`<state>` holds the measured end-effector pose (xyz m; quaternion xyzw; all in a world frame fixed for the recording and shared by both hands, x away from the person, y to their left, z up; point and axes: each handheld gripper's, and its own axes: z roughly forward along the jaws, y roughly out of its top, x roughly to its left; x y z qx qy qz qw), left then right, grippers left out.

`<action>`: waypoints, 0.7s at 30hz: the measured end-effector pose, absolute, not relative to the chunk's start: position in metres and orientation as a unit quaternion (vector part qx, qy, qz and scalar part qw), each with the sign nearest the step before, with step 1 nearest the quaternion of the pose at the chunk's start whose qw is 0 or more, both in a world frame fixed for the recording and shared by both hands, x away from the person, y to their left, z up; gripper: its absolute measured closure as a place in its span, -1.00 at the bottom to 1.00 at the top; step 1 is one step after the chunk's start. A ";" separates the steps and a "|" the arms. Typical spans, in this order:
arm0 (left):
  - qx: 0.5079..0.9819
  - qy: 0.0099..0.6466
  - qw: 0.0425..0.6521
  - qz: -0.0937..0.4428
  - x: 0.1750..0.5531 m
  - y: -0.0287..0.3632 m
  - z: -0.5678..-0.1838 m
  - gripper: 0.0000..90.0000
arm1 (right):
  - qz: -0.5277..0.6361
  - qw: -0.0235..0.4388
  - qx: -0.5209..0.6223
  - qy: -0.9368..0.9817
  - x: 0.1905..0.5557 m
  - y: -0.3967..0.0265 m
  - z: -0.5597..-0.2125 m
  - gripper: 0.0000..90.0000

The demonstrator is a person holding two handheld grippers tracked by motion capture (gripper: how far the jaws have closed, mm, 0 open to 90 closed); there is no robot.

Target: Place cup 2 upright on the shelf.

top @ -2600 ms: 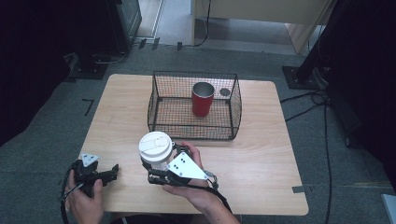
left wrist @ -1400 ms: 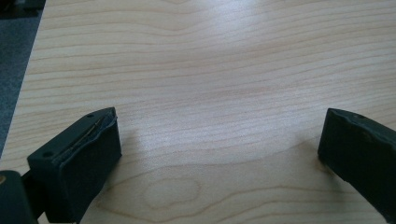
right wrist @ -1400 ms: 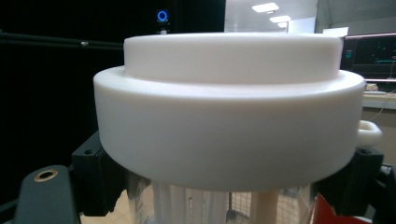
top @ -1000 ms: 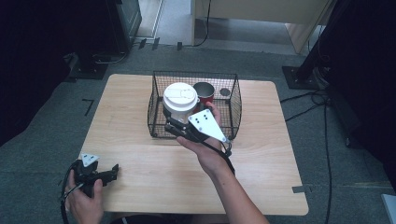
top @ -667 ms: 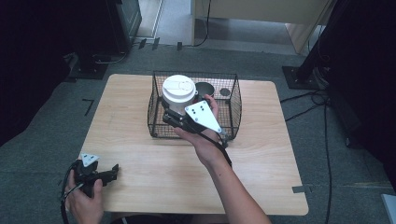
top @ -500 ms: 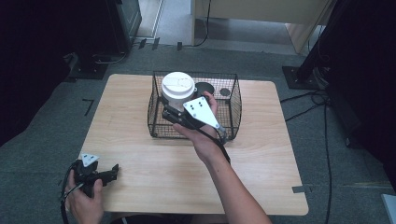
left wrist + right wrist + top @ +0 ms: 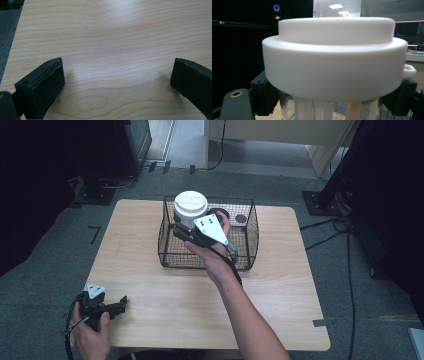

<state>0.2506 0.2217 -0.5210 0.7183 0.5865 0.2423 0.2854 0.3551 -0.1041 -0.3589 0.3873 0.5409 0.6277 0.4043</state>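
White-lidded cup point(image 7: 190, 209) gripped in right tongs point(image 7: 186, 231) above wire basket point(image 7: 250, 237) rim; left tongs point(image 7: 120, 302) open, empty.

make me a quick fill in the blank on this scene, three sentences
1. The right claw grips a cup whose lid is coloured ____.
2. The cup is held above a black wire ____.
3. The left claw, jaws apart, rests over the wooden ____.

Missing words: white; basket; table
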 end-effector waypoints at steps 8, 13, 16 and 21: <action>0.718 0.587 0.285 0.242 0.251 0.222 -0.521 -1.00 | 0.610 0.406 0.403 0.548 0.376 -0.101 -0.374 -0.64; 0.719 0.587 0.285 0.242 0.251 0.222 -0.521 -1.00 | 0.607 0.397 0.414 0.551 0.389 -0.100 -0.383 -0.64; 0.719 0.586 0.285 0.242 0.251 0.222 -0.521 -1.00 | 0.605 0.392 0.418 0.553 0.396 -0.098 -0.390 -0.64; 0.719 0.586 0.285 0.242 0.251 0.222 -0.521 -1.00 | 0.602 0.380 0.430 0.555 0.405 -0.096 -0.399 -0.64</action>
